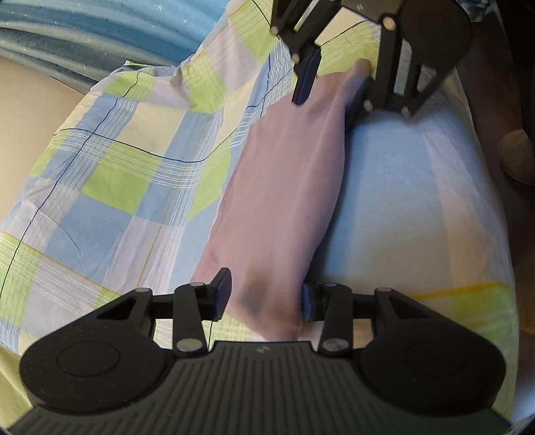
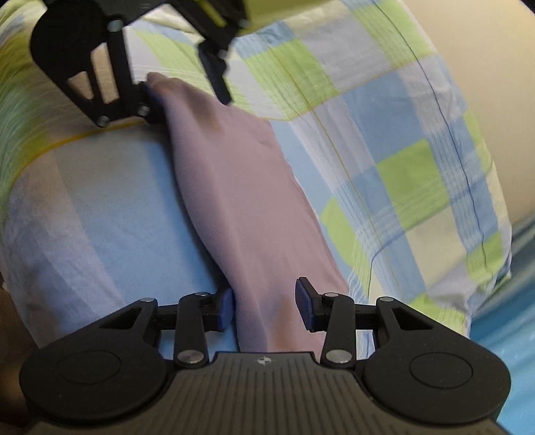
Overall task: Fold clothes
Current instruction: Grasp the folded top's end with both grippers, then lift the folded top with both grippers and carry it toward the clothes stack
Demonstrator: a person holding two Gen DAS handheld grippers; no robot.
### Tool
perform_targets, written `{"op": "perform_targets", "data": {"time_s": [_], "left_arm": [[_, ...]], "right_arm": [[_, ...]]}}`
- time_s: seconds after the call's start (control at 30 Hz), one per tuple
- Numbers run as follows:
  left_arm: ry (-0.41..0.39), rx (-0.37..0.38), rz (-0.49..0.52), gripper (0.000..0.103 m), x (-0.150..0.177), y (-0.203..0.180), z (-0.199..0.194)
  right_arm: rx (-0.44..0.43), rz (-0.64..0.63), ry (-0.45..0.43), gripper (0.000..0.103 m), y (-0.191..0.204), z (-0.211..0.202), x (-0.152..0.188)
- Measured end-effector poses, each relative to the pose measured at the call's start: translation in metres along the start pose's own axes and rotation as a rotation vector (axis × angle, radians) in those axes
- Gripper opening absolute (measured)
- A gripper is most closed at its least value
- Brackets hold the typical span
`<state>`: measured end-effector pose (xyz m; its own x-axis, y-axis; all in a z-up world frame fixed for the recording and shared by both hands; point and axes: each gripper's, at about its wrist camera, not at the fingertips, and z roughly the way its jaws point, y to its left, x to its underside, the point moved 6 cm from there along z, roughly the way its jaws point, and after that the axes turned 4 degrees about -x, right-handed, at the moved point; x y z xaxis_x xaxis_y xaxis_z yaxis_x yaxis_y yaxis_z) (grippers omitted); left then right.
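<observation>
On checked bedding (image 1: 110,160) — pink garment (image 1: 277,187), blue mat (image 1: 100,23) beyond.

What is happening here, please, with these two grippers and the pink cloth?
A person is folding a pink garment on a checked bedsheet, with a gripper in each hand. The left gripper stands at one end of the long pink piece and the right gripper at the other end, facing each other. The fingers of both are apart, with cloth between them, so neither is clamped on it. The picture is blurred by motion.
</observation>
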<state>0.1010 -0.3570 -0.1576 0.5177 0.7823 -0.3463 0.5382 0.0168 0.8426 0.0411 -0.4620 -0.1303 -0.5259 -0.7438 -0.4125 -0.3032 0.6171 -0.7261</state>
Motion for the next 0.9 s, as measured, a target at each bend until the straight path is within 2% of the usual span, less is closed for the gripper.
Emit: {"op": "perform_targets", "data": {"time_s": [0.1, 0.13, 0.2, 0.27, 0.3, 0.5, 0.67, 0.9], "left_arm": [[0.014, 0.011, 0.0, 0.035, 0.002, 0.002, 0.001], [0.02, 0.017, -0.001, 0.033, 0.003, 0.003, 0.002], [0.033, 0.043, -0.009, 0.02, 0.003, 0.003, 0.004], [0.043, 0.056, 0.01, 0.011, 0.001, 0.0, 0.007], [0.046, 0.054, 0.02, 0.009, 0.001, -0.001, 0.008], [0.018, 0.019, 0.047, 0.008, -0.01, 0.023, -0.009], [-0.03, -0.009, 0.051, 0.008, -0.035, 0.05, -0.024], [-0.101, -0.014, 0.065, 0.008, -0.074, 0.055, -0.043]], "right_arm": [[-0.014, 0.016, 0.005, 0.035, -0.006, 0.004, 0.001], [-0.024, 0.023, 0.004, 0.028, -0.006, 0.004, 0.001], [-0.043, 0.037, 0.003, 0.014, -0.006, 0.005, 0.002], [-0.041, 0.035, 0.007, 0.012, -0.004, 0.004, 0.001], [-0.041, 0.042, 0.009, 0.01, -0.005, 0.003, 0.0], [-0.009, 0.076, -0.02, 0.004, -0.029, -0.028, -0.011], [0.027, 0.081, -0.023, 0.004, -0.052, -0.06, -0.012], [0.087, 0.09, 0.012, 0.004, -0.074, -0.103, 0.005]]}}
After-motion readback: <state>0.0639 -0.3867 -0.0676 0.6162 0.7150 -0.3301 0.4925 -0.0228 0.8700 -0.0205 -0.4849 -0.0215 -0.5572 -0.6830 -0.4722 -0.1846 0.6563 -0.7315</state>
